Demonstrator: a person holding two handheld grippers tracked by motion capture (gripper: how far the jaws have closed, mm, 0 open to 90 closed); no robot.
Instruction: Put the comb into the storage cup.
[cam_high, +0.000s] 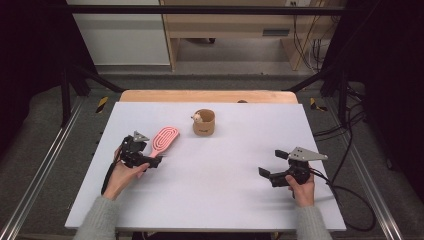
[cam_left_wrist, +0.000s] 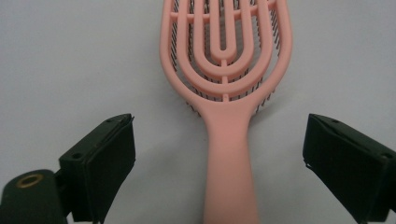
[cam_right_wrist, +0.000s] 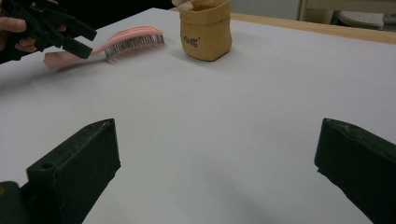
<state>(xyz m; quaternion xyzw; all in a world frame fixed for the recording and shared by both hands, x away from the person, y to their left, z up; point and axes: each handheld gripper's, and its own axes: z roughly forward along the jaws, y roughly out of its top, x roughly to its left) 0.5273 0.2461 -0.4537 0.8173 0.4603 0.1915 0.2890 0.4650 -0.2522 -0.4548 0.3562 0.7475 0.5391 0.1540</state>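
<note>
Left gripper view: showing the pink hairbrush (cam_left_wrist: 227, 116) lying bristles-down toward the tabletop's (cam_high: 225, 170) left edge, handle running between the jaws without touching either. Straddling that handle with the left gripper (cam_high: 150, 161), jaws spread wide, probably lining up for a grasp. Sitting near the far edge, a tan pouch (cam_high: 204, 123) with a small toy inside. Waiting by the right edge, the right gripper (cam_high: 272, 164), likewise gaping and holding nothing.

Pink vented hairbrush (cam_left_wrist: 229, 93), bristles down, flat on white table, handle toward person
</note>
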